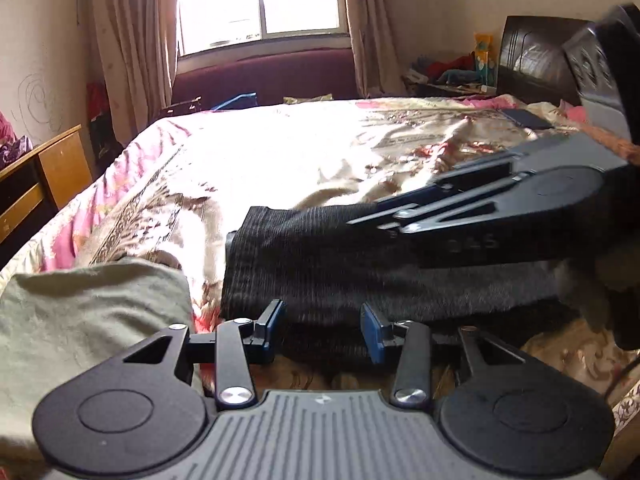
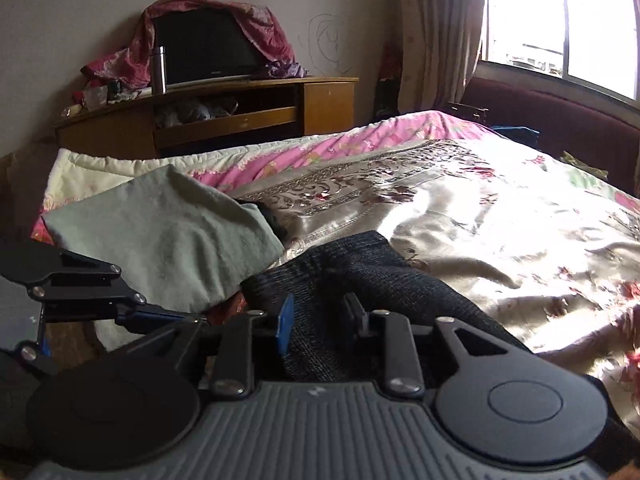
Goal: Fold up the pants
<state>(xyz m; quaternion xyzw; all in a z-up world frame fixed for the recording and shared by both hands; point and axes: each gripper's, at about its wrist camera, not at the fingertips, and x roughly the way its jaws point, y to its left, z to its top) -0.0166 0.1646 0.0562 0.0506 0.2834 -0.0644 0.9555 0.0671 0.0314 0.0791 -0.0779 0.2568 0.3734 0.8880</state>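
Dark ribbed pants point(image 1: 320, 264) lie folded into a thick band on the floral bedspread point(image 1: 280, 160). My left gripper point(image 1: 322, 328) is at their near edge, its jaws apart and straddling the fabric without visibly pressing on it. My right gripper point(image 1: 368, 212) reaches in from the right, low over the top of the pants. In the right wrist view its jaws point(image 2: 320, 320) stand a little apart with pants point(image 2: 360, 272) fabric lying loose between the pads. The left gripper point(image 2: 168, 316) shows at the left, beside the pants' end.
A folded pale green cloth point(image 1: 88, 320) lies on the bed just left of the pants. A wooden cabinet point(image 2: 240, 112) with a covered screen stands beyond the bed's left side. A dark headboard point(image 1: 532, 60) is at the right and a window point(image 1: 260, 0) behind.
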